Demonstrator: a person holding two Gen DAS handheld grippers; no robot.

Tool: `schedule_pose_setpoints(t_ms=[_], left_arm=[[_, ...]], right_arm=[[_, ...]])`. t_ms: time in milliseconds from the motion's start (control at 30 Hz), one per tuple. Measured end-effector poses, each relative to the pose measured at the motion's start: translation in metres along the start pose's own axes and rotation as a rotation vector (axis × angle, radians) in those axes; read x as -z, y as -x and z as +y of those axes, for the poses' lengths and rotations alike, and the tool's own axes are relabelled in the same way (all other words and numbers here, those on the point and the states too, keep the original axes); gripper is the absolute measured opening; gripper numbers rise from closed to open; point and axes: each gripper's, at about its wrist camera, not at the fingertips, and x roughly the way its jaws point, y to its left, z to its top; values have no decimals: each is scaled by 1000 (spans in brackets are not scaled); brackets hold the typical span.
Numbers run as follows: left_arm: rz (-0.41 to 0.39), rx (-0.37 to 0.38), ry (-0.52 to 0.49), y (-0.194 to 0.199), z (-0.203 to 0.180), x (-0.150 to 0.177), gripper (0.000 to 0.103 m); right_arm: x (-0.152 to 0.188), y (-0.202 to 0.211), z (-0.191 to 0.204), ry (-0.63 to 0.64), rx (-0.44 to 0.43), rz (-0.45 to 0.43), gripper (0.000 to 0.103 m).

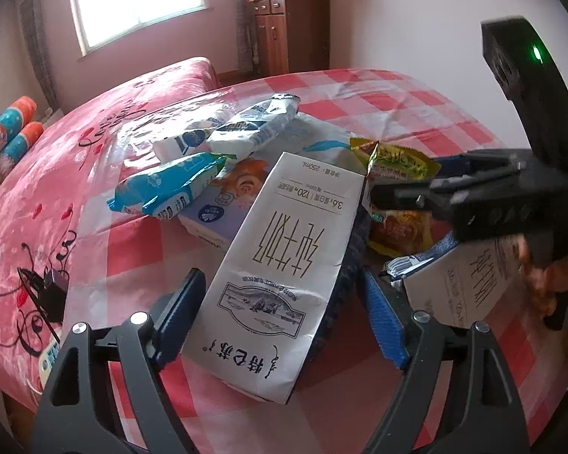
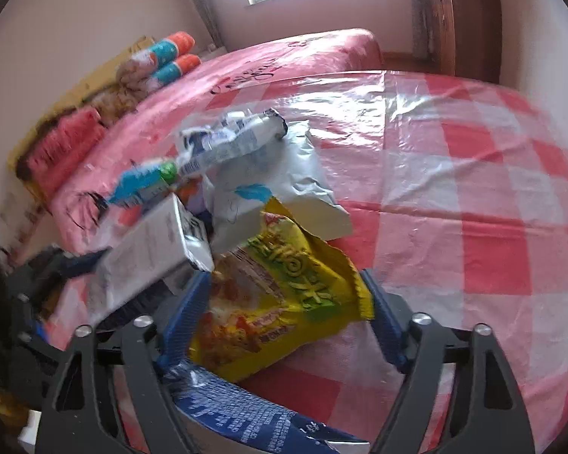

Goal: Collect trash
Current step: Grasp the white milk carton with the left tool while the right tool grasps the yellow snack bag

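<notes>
We read the left gripper (image 1: pixel 282 314) as spread wide, its blue pads flanking the flattened white milk carton with black print (image 1: pixel 280 265) at lower centre without pinching it. The right gripper (image 2: pixel 284 317), also wide, straddles the crinkled yellow noodle wrapper (image 2: pixel 284 295) at centre frame. All trash lies heaped on the red-and-white checked plastic tablecloth (image 2: pixel 492 227). We judge the risk to be a closing pad snagging the neighbouring blue-and-white carton (image 2: pixel 246 412) or skidding the slick wrapper away.

Two close wrist views, shared trash pile (image 1: pixel 269 196)
</notes>
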Motion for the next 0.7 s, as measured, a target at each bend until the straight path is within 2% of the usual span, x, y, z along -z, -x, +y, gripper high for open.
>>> schedule_pose_setpoints(t_ms=[67,267,500,567,700], left_arm=[[-8,-1,24,2,2,1,80],[-17,2,72,9,0,6,75],[-27,1,130,20,4,14,74],[-39,3,155,27,6,18,73],[-43,9,177,36,6,24,70]], right_arm=[[2,3,3,11,8,-19,63],[7,17,1,-14,-1,-60,42],[10,37,11,-10,-38,-108,30],[11,45,13,-18,-75,-120,26],[11,49,25,-14,-160,-110,27]])
